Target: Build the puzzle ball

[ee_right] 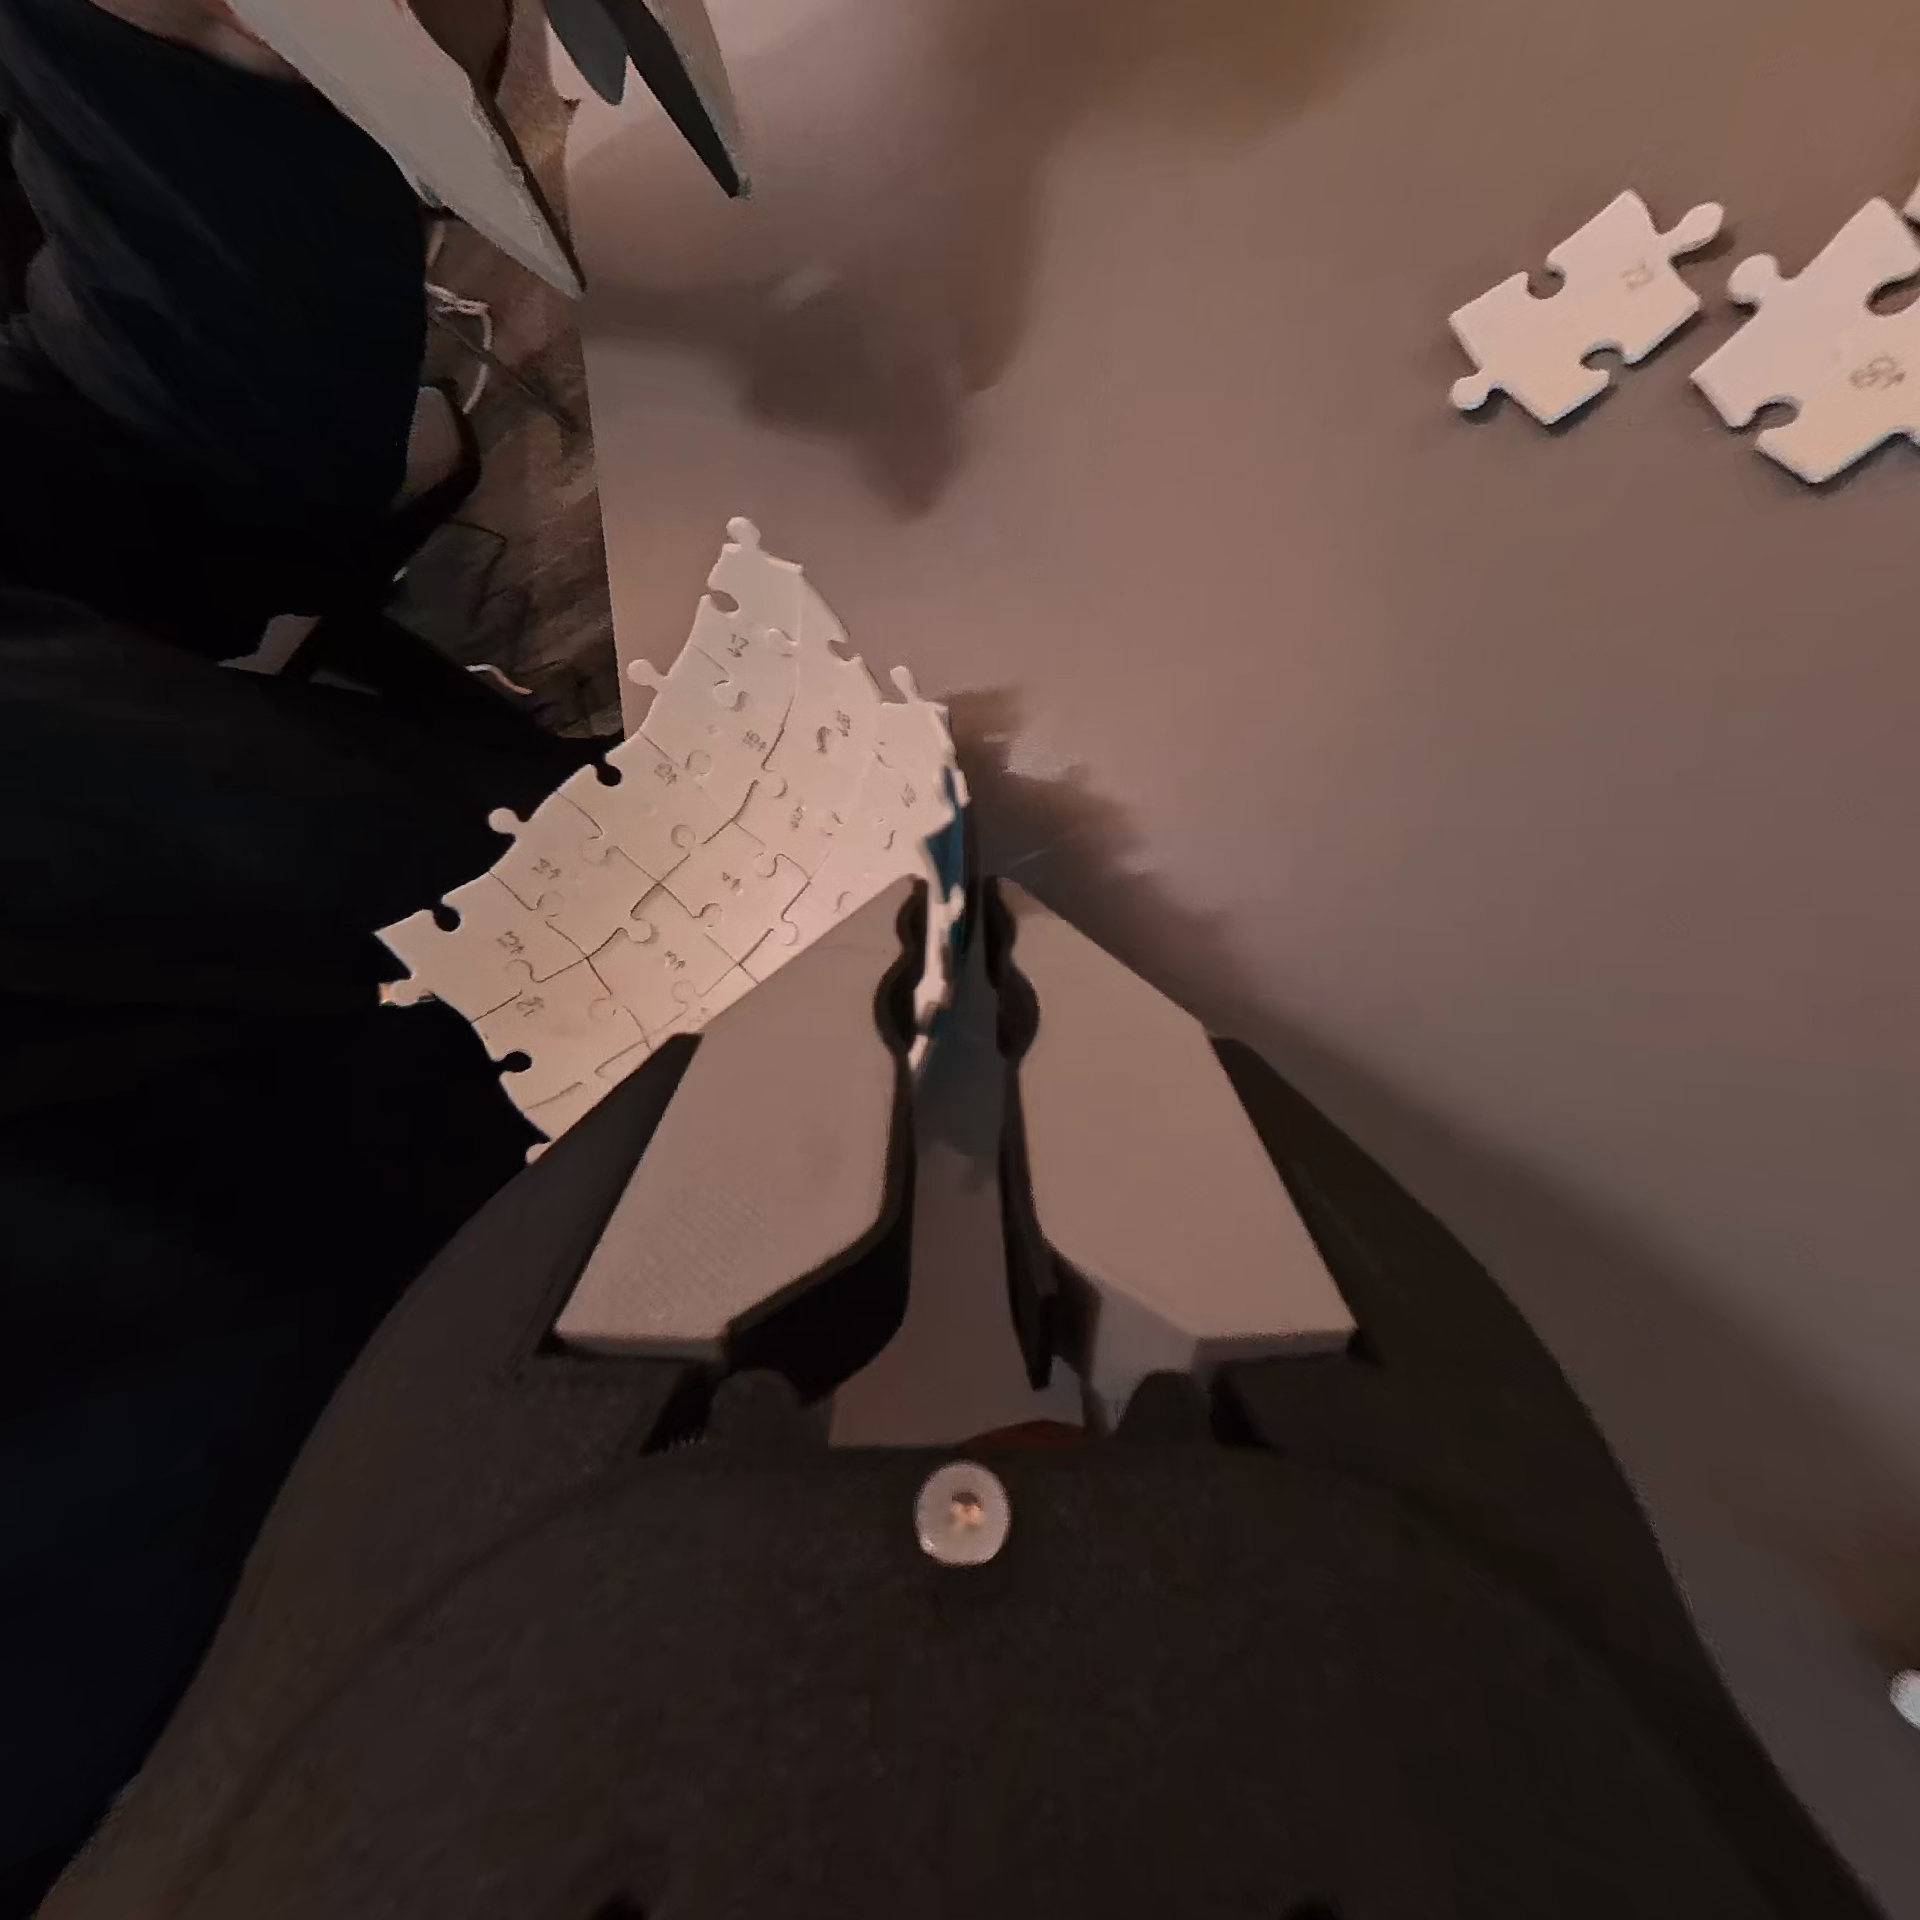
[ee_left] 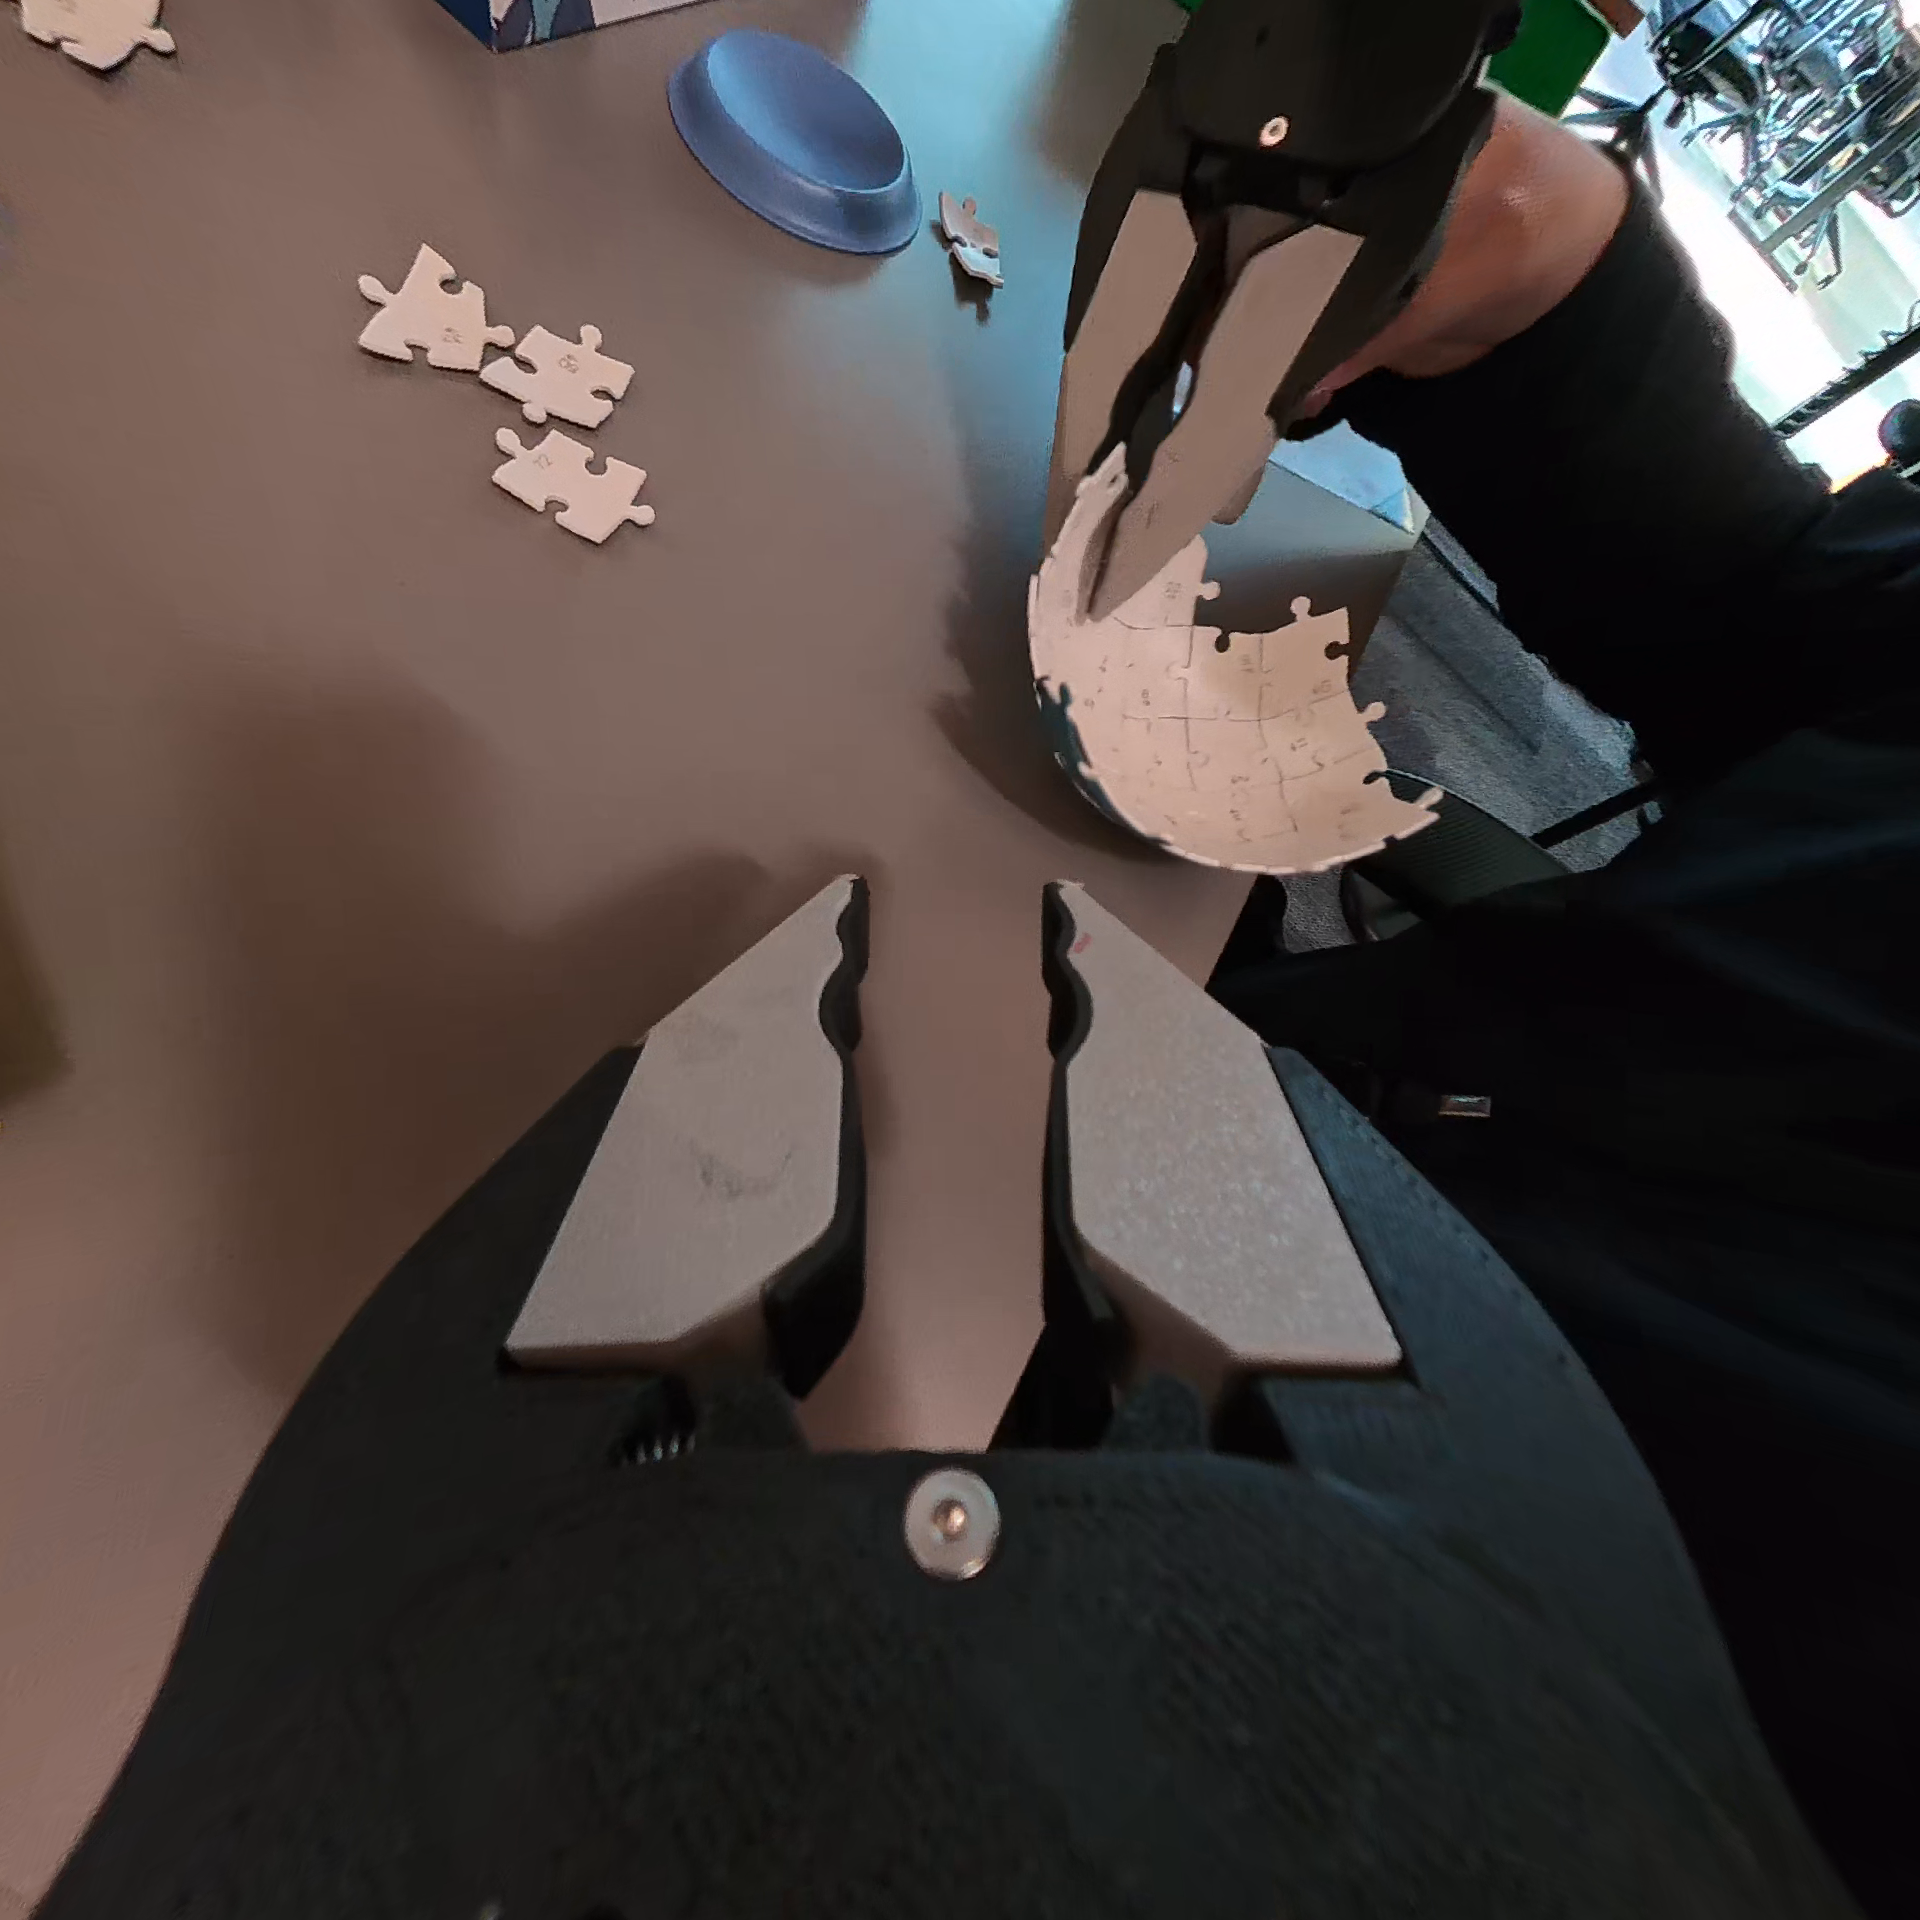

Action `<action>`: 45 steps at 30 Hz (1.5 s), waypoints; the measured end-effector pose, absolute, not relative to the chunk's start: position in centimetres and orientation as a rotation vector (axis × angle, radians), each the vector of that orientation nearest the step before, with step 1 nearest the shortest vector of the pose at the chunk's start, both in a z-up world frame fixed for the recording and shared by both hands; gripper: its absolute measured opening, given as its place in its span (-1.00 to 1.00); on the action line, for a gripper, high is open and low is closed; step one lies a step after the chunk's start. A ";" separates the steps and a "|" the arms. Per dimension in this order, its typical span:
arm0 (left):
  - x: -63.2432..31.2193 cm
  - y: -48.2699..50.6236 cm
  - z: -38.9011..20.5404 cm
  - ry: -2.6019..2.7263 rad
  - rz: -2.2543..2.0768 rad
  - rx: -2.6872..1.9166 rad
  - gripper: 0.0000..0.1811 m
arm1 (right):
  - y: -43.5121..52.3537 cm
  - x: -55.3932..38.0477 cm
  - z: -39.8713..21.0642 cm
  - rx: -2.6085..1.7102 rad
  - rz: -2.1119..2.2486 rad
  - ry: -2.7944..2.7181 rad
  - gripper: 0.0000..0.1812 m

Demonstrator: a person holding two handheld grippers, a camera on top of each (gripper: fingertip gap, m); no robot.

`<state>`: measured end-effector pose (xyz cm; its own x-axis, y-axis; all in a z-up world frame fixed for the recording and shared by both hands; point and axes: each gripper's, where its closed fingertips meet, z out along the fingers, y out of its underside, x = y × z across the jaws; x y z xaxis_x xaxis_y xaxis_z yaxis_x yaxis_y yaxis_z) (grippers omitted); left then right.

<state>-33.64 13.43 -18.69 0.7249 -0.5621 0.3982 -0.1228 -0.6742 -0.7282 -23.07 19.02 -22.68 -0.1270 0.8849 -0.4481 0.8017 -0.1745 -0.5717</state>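
A partly built puzzle ball, a white half shell of joined pieces, hangs tilted over the table's right edge. My right gripper is shut on its rim from above. In the right wrist view the jaws pinch the shell's edge, and a blue printed side shows between them. My left gripper is open and empty, low over the table, a little left of the shell. It also shows in the right wrist view at the top left. Three loose white pieces lie on the table to the left.
A blue round dish sits upside down at the back. A single piece lies beside it, and more pieces and a blue box are at the far edge. A person in dark clothes is at the right. One gripper's finger ends stand about 15 cm off the other's. To reach the single piece in a straight line is about 20 cm for my right fingers, about 30 cm for my left.
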 end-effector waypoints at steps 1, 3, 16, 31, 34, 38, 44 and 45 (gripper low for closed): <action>-33.6 13.4 -18.6 0.516 -0.811 -2.224 -0.66 | 18.9 -23.2 -22.7 -2.007 1.204 -1.946 -0.96; -33.6 13.3 -18.5 0.519 -0.814 -2.221 -0.66 | 19.1 -23.4 -22.8 -2.014 1.209 -1.935 -0.99; -33.5 13.8 -18.9 0.498 -0.838 -2.219 -0.66 | 22.9 -25.4 -21.7 -2.005 1.155 -1.848 -0.98; -32.1 15.4 -19.6 0.428 -1.043 -2.166 -0.64 | 23.6 -26.2 -22.4 -1.952 1.295 -1.906 -0.83; -30.6 16.2 -19.2 0.404 -1.157 -2.124 -0.64 | 23.4 -26.2 -22.4 -1.954 1.356 -1.911 -0.81; -29.1 17.0 -19.3 0.419 -1.148 -2.140 -0.59 | 23.5 -26.0 -22.2 -1.956 1.361 -1.896 -0.87; -28.4 17.8 -20.2 0.413 -1.095 -2.211 -0.57 | 23.6 -25.0 -22.7 -1.947 1.236 -1.903 -0.89; -28.2 18.0 -20.4 0.422 -1.093 -2.221 -0.56 | 23.7 -24.9 -22.7 -1.940 1.221 -1.908 -0.88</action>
<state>-28.17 17.95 -20.43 0.6064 -0.5253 0.5969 -0.0125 -0.7569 -0.6534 -24.86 23.65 -22.69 -0.1465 0.8919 -0.4279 0.7623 -0.1739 -0.6235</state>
